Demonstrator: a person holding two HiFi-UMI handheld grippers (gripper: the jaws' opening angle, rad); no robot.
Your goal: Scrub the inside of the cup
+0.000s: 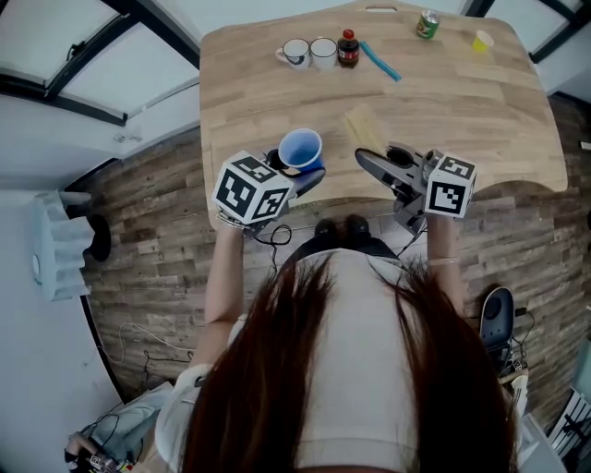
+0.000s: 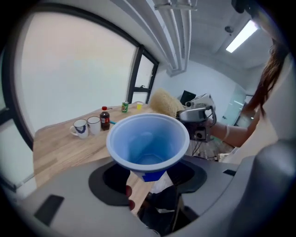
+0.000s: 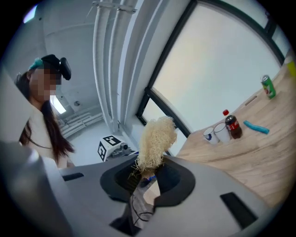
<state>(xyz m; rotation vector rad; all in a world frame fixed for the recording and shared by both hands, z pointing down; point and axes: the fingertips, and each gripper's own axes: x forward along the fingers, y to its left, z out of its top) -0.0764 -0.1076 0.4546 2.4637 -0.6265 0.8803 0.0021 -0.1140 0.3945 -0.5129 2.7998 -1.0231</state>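
The blue cup [image 2: 148, 141] sits in my left tongs [image 2: 148, 173], clenched on its narrow base, so the wide mouth is free and tipped toward my other hand. In the head view it hangs over the near edge of the table [image 1: 462, 102], at about 11 o'clock from me. It is a plain, tapering plastic cup with a thin rolled rim. Its inside looks smooth, and I can see no liquid in it.

At 1 o'clock my right tongs [image 3: 147, 178] are clamped on the lower end of a straw-coloured fibre scrubber [image 3: 157, 141]. The bushy head sticks out past the jaws, which I judge lets it enter the cup before the jaws do. The scrubber is near the cup's mouth but not in it, so scrubbing has not begun.

Along the far edge, from 12 to 1 o'clock, stand two white mugs [image 1: 309, 53], a small dark bottle [image 1: 348, 48], a green can [image 1: 427, 24] and a yellow cup [image 1: 482, 41], all well apart from my work.
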